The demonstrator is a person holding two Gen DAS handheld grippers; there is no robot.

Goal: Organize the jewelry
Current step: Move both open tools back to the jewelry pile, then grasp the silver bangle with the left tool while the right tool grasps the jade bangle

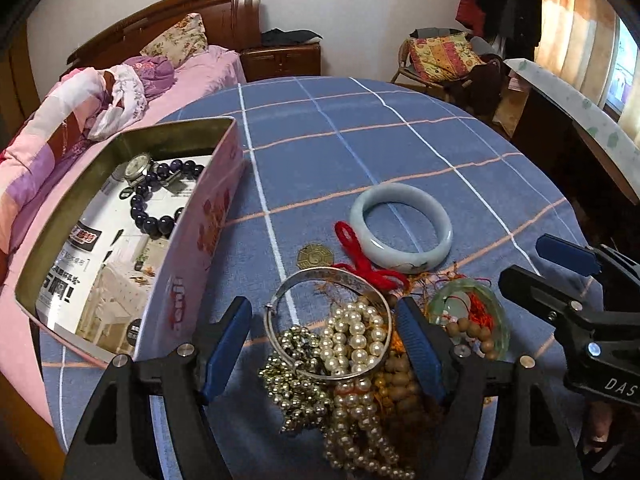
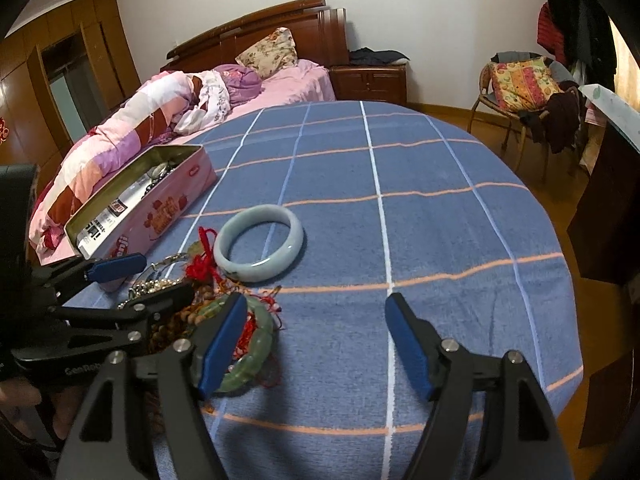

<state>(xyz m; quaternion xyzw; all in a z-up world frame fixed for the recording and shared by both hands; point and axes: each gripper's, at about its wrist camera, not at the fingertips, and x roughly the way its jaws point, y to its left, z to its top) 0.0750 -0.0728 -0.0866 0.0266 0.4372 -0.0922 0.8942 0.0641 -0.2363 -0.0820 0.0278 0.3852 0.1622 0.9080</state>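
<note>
From your left wrist view, your left gripper [image 1: 326,344] stands with its fingers [image 1: 226,344] spread wide and released, and the jewelry heap lies right between them: the silver bangle [image 1: 280,304] lies flat there with the pearl strand [image 1: 352,340] across it, the strand's length running back toward your wrist, and the gold bead chain [image 1: 296,372] just inside the left finger. The wooden beads [image 1: 400,376] sit against the inner face of the right finger; whether that pad touches them you cannot tell. Beyond the fingertips lie the jade bangle [image 1: 400,228] and red cord [image 1: 360,256], and off to the left of the fingers stands the open tin [image 1: 192,256], already holding a watch [image 1: 138,168] and dark bead bracelet [image 1: 160,200]. So your left hand is the nearer one to the heap, and any carry goes leftward to the tin. From your right wrist view, your right gripper [image 2: 316,344] is also released, its fingers [image 2: 408,344] apart over bare blue bench [image 2: 440,240] and holding nothing; the green bracelet [image 2: 256,344] lies just outside its left finger, the jade bangle [image 2: 258,242] ahead and left.
</note>
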